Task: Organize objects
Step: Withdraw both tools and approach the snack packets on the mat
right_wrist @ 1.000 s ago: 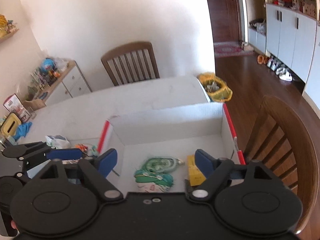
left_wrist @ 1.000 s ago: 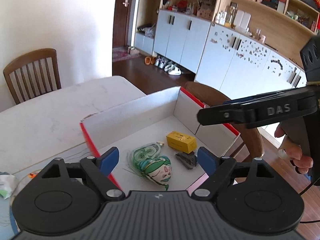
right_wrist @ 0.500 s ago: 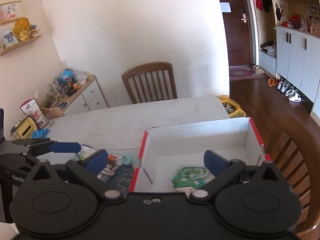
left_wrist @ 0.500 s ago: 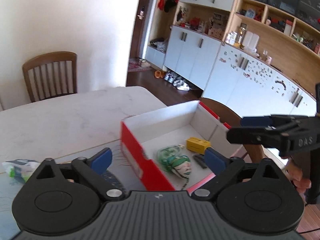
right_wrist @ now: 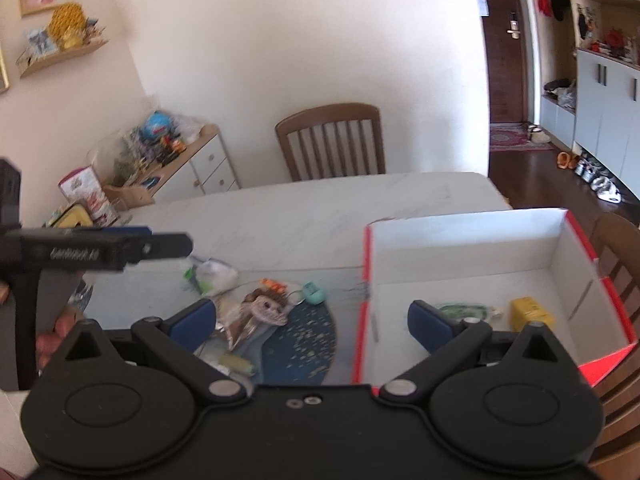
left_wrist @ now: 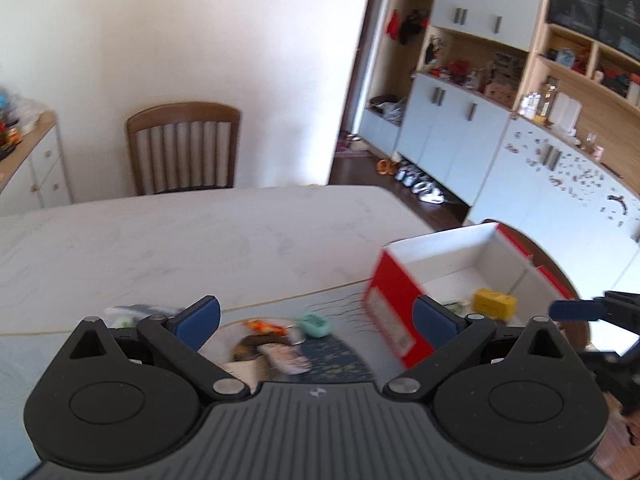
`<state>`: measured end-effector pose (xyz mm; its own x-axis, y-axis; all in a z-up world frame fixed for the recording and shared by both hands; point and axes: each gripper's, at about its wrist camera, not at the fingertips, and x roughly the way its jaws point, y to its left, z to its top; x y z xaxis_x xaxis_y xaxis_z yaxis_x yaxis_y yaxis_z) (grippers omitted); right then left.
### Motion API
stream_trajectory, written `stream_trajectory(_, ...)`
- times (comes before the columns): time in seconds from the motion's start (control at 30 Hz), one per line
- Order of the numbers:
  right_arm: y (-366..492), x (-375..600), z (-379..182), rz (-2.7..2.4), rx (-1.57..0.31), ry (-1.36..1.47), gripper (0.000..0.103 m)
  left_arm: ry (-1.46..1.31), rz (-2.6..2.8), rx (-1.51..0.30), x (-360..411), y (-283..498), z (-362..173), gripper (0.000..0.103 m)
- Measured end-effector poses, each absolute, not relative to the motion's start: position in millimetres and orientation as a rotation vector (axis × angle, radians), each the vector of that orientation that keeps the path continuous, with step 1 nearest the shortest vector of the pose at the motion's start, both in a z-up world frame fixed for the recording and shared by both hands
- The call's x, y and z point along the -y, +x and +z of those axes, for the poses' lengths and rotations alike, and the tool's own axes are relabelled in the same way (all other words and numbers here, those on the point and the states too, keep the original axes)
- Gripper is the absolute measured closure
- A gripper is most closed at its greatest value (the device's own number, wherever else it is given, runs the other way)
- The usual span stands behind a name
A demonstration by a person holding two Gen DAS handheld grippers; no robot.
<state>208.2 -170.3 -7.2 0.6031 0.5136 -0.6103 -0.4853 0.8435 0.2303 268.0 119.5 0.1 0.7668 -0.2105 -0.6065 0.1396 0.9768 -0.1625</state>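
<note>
The white marble table (right_wrist: 320,216) carries everything; on its right stands the red-and-white box (right_wrist: 460,240), open-topped, already holding a yellow block (right_wrist: 530,312) near its right wall and a green-patterned packet (right_wrist: 464,310) to the left of that; left of the box, on a dark blue mat (right_wrist: 308,340), lies the loose clutter awaiting sorting: a brown-haired figure card (right_wrist: 264,308), a crumpled white wrapper (right_wrist: 212,272) farther left, an orange scrap (right_wrist: 272,284) and a small mint-green capsule (right_wrist: 314,293) just beside the box's red wall; the right gripper (right_wrist: 312,320) hangs over the mat's edge with jaws spread wide and nothing between them; the left gripper (left_wrist: 316,320) is likewise wide apart and empty, poised above the same pile; the step in hand looks like reaching for the next loose piece, and it would go best by taking one item per gripper, coming down squarely so the pads straddle it, starting with the thicker capsule; flat cards may slide; the box's tall near wall and the other gripper's reach are the main obstacles, while the wooden chair (right_wrist: 330,140) stands well clear on the far side
</note>
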Motion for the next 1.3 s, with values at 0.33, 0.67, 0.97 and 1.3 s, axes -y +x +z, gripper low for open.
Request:
stream_trajectory(0.33, 194.6, 101.5, -33.2, 0.644, -0.793, -0.041, 0.001, -0.085, -0.168, -0.748, -160.4, 278.2, -43.8, 0.000)
stream_trajectory(0.67, 185.1, 46.4, -82.4, 0.657, -0.910, -0.081, 0.003, -0.047, -0.187, -0.826, -163.6, 288.4, -93.8, 0.000)
stream_trajectory(0.97, 189.2, 13.1, -123.9, 0.639, -0.987, -0.128, 0.006, -0.001, -0.170, -0.886, -157.6, 308.6, -126.0, 0.000)
stream_trajectory(1.3, 197.0, -10.3, -144.4, 0.646, -1.024, -0.098, 0.012, -0.080, -0.171, -0.968, -165.1, 329.9, -146.9, 0.001)
